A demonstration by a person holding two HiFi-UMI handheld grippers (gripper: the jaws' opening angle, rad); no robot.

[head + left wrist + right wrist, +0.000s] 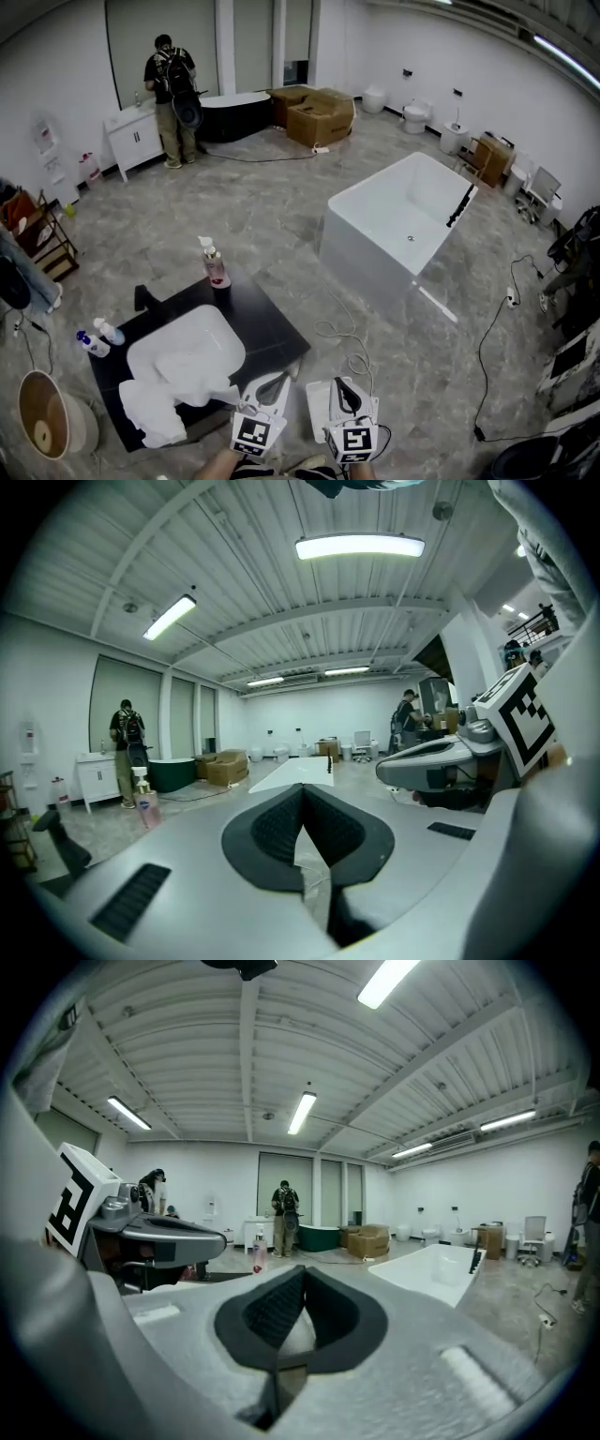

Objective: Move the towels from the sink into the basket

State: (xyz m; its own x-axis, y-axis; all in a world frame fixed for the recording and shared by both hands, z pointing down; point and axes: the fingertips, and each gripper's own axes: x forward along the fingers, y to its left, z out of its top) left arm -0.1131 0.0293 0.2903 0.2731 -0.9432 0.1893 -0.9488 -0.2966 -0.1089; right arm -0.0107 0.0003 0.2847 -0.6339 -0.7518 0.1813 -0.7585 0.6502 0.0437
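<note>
While the white towels (173, 389) are piled up in the white sink (217, 323) and flop over its near rim onto the black surface (272, 330), both tools sit low in the head view with nothing in them. The heap is just left of the left tool (278, 378). The closest bit of cloth is right next to its tip, though I can't tell if it actually touches. That tool's jaws are pinched together at the tips, with nothing between them. The right tool (340, 384) is just beside it on the right, off the edge of the surface and over the floor, and its jaws are closed and empty too.

The basket (42, 422), a round tan one, is on the floor well off to the left of both tools, past the towels. Ahead and left of the tools, beyond the sink, there's a pump bottle (214, 264) at the far corner of the surface. A black faucet (143, 298) and two small bottles (97, 337) are over on the left side. Ahead and right of the right tool is a big white bathtub (403, 225), with a cable (330, 328) looping on the floor between them. Way out front, a person (171, 94) with a backpack faces a white cabinet (136, 136), with cardboard boxes (319, 114) nearby.
</note>
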